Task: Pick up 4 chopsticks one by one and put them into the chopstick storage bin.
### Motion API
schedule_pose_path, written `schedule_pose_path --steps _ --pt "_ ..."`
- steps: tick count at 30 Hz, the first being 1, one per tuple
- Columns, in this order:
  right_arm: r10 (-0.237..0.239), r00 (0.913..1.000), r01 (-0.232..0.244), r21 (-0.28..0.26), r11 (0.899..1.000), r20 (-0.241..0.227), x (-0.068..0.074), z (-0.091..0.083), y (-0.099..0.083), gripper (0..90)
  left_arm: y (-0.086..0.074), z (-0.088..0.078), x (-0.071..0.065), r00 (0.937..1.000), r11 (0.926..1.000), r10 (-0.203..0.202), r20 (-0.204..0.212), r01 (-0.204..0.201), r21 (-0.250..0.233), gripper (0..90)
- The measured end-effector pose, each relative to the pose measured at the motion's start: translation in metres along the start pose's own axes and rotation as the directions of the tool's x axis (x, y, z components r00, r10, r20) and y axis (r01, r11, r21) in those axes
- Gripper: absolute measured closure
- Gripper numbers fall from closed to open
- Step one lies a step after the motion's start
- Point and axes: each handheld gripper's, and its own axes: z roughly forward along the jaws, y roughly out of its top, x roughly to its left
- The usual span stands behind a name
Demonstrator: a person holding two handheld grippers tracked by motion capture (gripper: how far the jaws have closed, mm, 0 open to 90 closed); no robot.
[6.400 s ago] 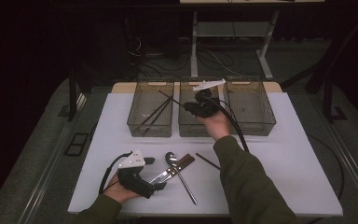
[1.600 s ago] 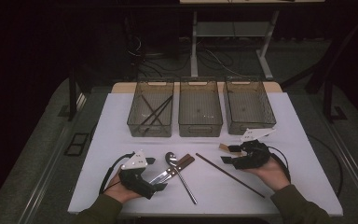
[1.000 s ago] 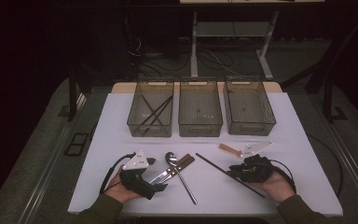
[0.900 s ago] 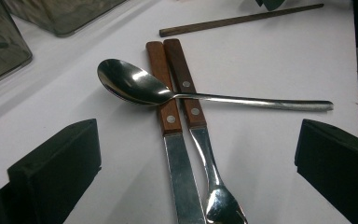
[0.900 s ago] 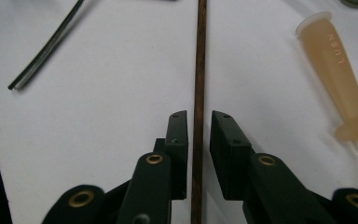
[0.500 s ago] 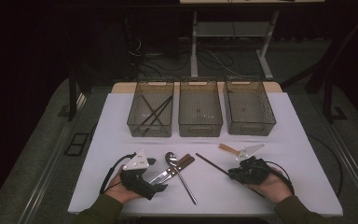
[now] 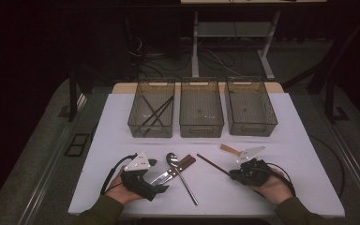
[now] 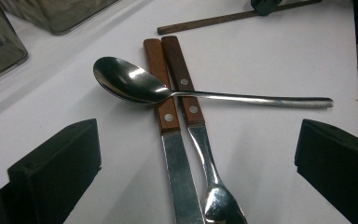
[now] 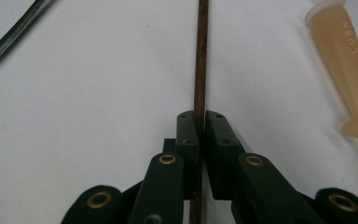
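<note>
My right gripper lies at the table's front right, and its jaws have just been closing; in the right gripper view they are shut on a thin dark brown chopstick. This chopstick runs from the grip up-left across the white table. My left gripper rests at the front left, open, its jaws wide apart. Ahead of it lie a steel spoon and two wooden-handled pieces of cutlery side by side, the spoon across them.
Three clear bins stand at the back: the left bin holds dark chopsticks, the middle bin and the right bin look bare. A beige plastic handle lies right of the chopstick. The white table's front edge is close to both hands.
My right hand came back from the middle bin to the front right, settled over the near end of the chopstick, and its jaws shut on it. The left hand has stayed still.
</note>
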Motion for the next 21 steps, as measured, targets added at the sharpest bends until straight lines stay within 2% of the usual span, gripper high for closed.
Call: schedule_pose_path --steps 7,21 --pt "0.023 0.9997 -0.023 -0.004 1.0 -0.007 -0.002 -0.001 0.001 84.8 0.0 0.0 0.0 1.0 1.0 0.004 0.001 -0.004 0.002 0.0" --pt "0.052 0.9985 -0.053 -0.08 0.995 -0.017 -0.009 -0.017 0.003 84.8 0.0 0.001 0.0 1.0 1.0 0.002 0.003 -0.002 0.006 0.0"
